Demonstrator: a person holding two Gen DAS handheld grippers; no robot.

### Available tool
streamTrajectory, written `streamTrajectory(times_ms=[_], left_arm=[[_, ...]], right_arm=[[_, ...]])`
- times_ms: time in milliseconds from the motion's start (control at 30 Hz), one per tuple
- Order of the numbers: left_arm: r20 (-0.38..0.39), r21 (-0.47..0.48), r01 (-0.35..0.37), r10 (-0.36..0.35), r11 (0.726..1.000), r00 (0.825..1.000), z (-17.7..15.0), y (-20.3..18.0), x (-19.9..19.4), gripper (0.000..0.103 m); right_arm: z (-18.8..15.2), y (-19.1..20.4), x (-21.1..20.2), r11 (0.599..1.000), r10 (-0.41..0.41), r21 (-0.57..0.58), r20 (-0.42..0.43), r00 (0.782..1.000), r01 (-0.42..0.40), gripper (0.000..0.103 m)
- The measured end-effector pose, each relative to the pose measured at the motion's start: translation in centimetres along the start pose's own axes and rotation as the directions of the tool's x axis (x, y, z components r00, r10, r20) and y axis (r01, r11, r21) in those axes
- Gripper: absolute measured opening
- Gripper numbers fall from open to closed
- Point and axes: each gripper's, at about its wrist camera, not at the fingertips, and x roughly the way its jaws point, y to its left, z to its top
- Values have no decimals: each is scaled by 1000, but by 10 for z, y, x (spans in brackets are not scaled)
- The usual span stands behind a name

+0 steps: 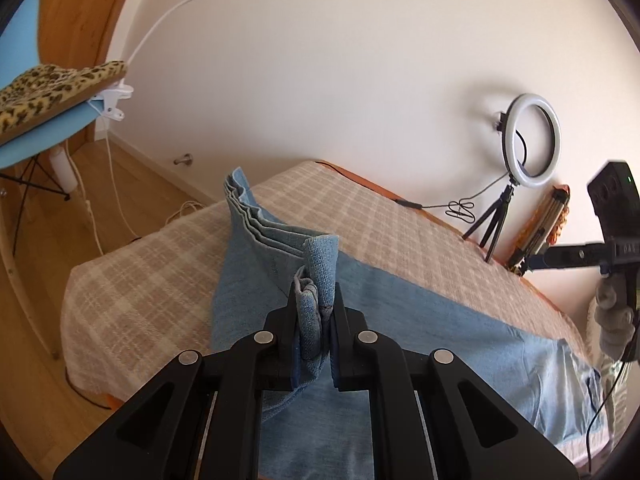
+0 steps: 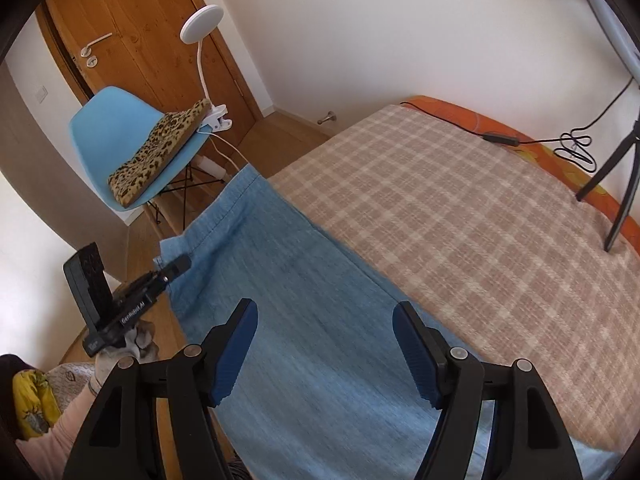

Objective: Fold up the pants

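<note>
Blue denim pants bunched at the hem, clenched in left gripper; right gripper spread, empty; best lifted evenly, kept taut.

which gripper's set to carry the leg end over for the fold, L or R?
Left. The left gripper is shut on the bunched hem of the pants, already lifted off the bed. The right gripper hangs open above the denim, holding nothing.
</note>
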Motion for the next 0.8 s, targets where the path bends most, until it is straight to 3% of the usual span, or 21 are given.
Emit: streamTrajectory(times_ms=[200, 367, 633, 800], left_arm=[[-46, 119, 32, -27, 992, 999, -16, -28, 8, 9], [-50, 158, 29, -21, 987, 999, -25, -39, 10, 9], [-44, 197, 24, -16, 980, 999, -40, -54, 12, 9], [-40, 172, 32, -25, 985, 999, -48, -51, 15, 9]], right_arm=[[42, 20, 73, 994, 113, 14, -96, 989, -113, 74], [69, 56, 122, 992, 98, -70, -150, 984, -109, 74], [98, 128, 187, 964, 8, -257, -235, 972, -70, 73], [91, 157, 221, 920, -115, -393, -289, 950, -8, 73]])
